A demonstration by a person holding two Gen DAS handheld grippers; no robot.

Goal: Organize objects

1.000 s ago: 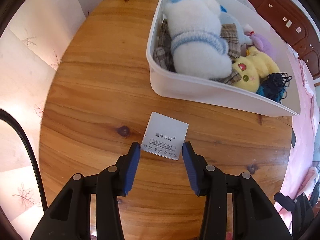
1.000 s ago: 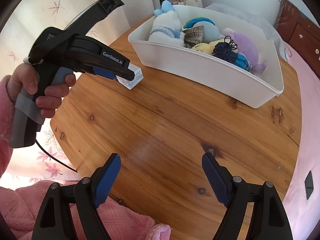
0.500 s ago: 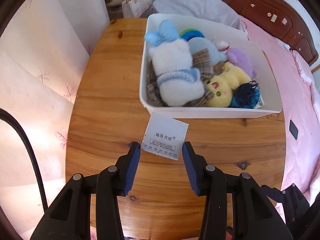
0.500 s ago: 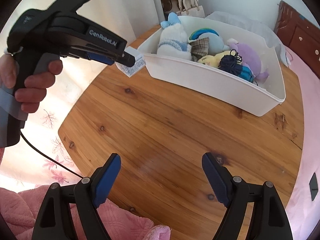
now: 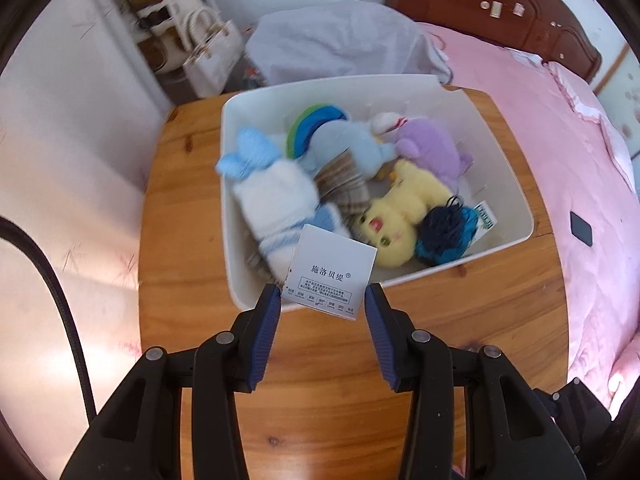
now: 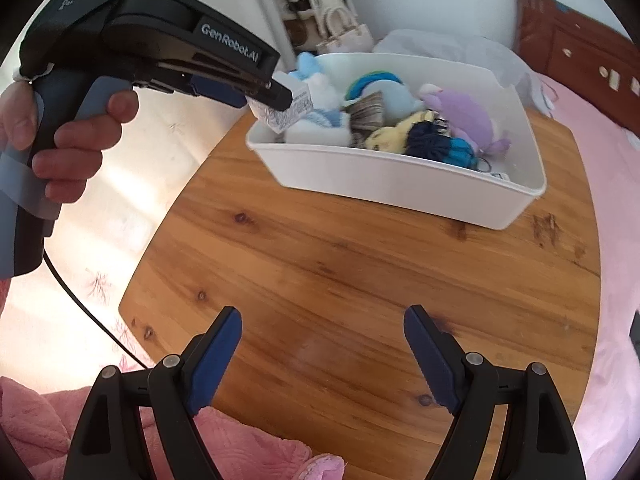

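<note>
My left gripper [image 5: 322, 300] is shut on a small white box [image 5: 330, 274] with printed text. It holds the box in the air above the near left corner of a white bin [image 5: 516, 160]. The right wrist view shows the same box [image 6: 286, 110] over the bin's left rim [image 6: 360, 168]. The bin holds several plush toys: a white and blue one [image 5: 272, 196], a yellow one [image 5: 400, 216], a purple one [image 5: 432, 148] and a dark blue tassel [image 5: 444, 232]. My right gripper [image 6: 322, 344] is open and empty, low over the wooden table [image 6: 360, 272].
The round wooden table [image 5: 184, 208] ends close on the left and near sides. A pink bed [image 5: 560, 140] lies to the right with a dark wooden headboard [image 5: 500, 4]. A grey bundle [image 5: 340, 44] and white handbags [image 5: 208, 52] stand behind the table.
My left gripper has lifted the white box off the table and carried it up and forward over the bin's corner. My right gripper has risen a little and stays open.
</note>
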